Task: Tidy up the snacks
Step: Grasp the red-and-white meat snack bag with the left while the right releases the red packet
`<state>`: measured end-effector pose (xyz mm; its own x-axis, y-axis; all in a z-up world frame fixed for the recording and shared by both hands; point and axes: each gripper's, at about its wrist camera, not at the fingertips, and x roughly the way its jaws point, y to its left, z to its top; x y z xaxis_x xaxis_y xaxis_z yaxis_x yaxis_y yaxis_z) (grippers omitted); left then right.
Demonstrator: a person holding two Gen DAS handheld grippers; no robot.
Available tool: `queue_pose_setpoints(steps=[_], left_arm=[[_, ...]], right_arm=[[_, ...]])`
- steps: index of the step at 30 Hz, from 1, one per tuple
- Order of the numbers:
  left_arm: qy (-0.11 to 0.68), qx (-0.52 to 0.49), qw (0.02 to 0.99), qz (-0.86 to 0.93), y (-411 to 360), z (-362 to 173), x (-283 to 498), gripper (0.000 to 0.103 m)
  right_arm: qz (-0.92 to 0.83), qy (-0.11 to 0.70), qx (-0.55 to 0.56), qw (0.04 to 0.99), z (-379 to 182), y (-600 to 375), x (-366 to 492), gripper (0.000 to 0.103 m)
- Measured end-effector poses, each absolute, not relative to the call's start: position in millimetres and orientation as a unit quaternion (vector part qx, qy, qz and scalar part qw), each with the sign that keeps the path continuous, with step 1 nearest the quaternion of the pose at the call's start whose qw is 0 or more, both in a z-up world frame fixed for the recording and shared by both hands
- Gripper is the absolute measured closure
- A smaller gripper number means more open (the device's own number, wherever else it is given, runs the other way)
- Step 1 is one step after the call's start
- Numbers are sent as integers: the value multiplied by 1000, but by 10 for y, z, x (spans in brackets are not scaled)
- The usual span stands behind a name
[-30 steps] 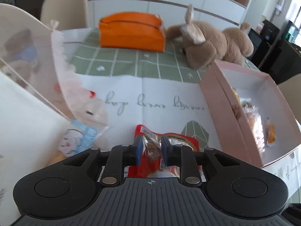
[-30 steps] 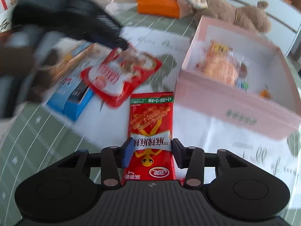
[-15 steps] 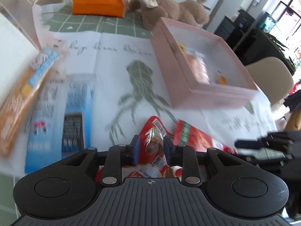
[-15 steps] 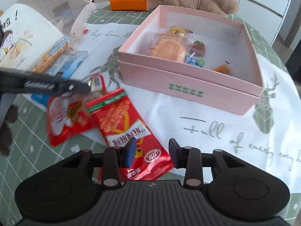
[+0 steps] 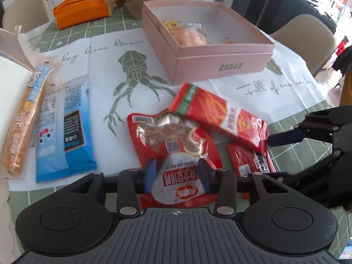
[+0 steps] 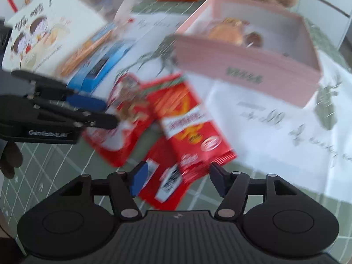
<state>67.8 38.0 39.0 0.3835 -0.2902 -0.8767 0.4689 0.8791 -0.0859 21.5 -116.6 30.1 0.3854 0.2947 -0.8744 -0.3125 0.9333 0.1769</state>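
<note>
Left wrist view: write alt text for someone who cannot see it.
The left gripper is opening over a red and white snack pouch lying among other red packets on a table. A pink box with snacks sits behind; the right gripper enters at right.

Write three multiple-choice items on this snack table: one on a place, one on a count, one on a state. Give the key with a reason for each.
1. Where is the pink box relative to the red snack packets?
A. Beyond them, farther from the grippers
B. Under them
C. On a chair

2. How many red packets lie in the pile near the grippers?
A. One
B. Three
C. Five

3. How does the left gripper stand?
A. Clamped on the blue packet
B. Jaws apart around the end of the roast-duck packet
C. Inside the pink box

Key:
1. A: the box sits past the pile on the white cloth.
2. B: the roast-duck packet, the long red packet and a small red packet show.
3. B: its jaws are opening, pads clear of the packet between them.
</note>
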Motion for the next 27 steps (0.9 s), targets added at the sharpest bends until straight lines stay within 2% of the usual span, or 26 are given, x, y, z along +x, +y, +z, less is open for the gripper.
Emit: queue_pose_setpoints(steps=[1,4,11,17,23,27], left_arm=[[508,87,828,-222,363,389,677,47],[516,67,830,-199,341,369,726,42],[515,54,838,-170,273,285,848,26],[511,55,844,-153,204,265,1002,23],[501,76,845,-170,173,254,991,25],[506,63,843,-172,241,272,944,29]], right_arm=[[180,521,-18,834,284,-1127,189,34],[172,515,-44,839,269,-1079,146,28],[161,511,-33,844,250,-1270,135,23],[160,493,-35,855,198,-1294,119,12],[166,475,-32,864,133,-1302,82,0],[155,468,-29,869,117,-1269,43,0]])
